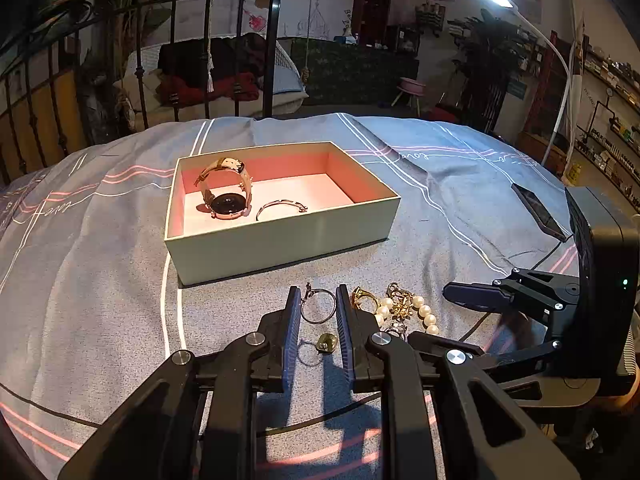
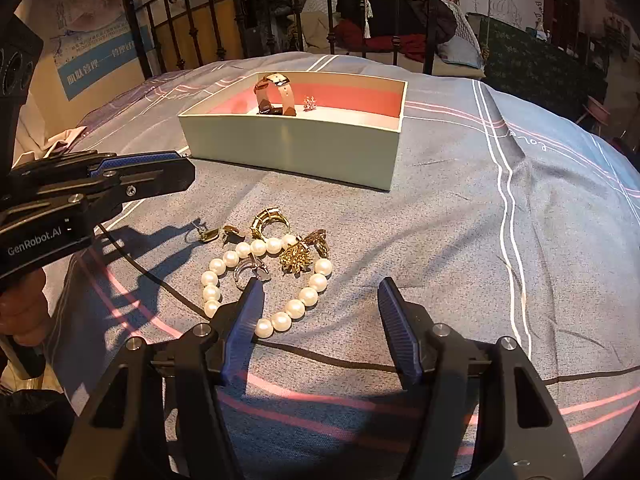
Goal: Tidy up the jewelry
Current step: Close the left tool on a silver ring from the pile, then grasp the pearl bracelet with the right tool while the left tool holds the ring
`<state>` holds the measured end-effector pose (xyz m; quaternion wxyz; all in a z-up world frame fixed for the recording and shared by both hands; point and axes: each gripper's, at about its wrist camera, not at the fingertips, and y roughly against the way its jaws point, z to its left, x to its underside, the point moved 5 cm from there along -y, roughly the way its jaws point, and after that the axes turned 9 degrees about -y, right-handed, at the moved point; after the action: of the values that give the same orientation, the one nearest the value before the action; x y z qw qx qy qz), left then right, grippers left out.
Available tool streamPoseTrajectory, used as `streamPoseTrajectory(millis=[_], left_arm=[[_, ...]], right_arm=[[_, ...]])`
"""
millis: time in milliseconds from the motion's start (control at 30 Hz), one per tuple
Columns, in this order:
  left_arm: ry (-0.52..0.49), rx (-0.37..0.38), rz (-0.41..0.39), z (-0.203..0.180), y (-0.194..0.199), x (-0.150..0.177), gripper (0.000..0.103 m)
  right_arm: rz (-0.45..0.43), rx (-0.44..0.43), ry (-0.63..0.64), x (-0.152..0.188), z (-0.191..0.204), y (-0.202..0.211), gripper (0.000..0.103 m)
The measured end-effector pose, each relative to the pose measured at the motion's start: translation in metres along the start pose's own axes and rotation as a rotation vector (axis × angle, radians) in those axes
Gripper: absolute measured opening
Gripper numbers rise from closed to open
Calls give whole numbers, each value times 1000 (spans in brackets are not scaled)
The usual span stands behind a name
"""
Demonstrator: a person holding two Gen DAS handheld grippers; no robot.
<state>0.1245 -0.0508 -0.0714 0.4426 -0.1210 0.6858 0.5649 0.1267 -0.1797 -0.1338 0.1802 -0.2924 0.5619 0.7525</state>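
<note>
One box (image 1: 280, 240), one watch (image 1: 228, 192), one bangle (image 1: 280, 206), one pearl bracelet (image 2: 256, 280), one phone (image 1: 538, 210)

Pale-green box (image 1: 280, 240), pink inside; white pearls (image 2: 256, 248); grey-blue bedspread (image 1: 100, 300), perhaps pink-and-white-lined.

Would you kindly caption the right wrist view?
Open right gripper above a pearl bracelet, box behind.
</note>
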Motion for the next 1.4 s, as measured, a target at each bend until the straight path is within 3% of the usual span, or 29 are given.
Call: streamPoseTrajectory(millis=[133, 267, 400, 467, 567, 867, 1400], left_arm=[[6, -2, 5, 2, 0, 2, 17], [18, 0, 18, 3, -2, 5, 17], [21, 0, 23, 3, -2, 7, 17], [20, -1, 23, 3, -1, 8, 17], [25, -1, 24, 4, 1, 9, 17], [33, -6, 16, 6, 5, 11, 17], [26, -23, 0, 7, 11, -3, 17]], right_arm=[[-2, -35, -85, -3, -10, 6, 58], [30, 8, -19, -6, -5, 0, 45], [64, 38, 73, -8, 10, -9, 18], [64, 49, 112, -8, 17, -10, 11], [48, 41, 101, -8, 18, -6, 10], [-142, -18, 104, -26, 29, 39, 10], [-229, -95, 103, -55, 37, 70, 10]])
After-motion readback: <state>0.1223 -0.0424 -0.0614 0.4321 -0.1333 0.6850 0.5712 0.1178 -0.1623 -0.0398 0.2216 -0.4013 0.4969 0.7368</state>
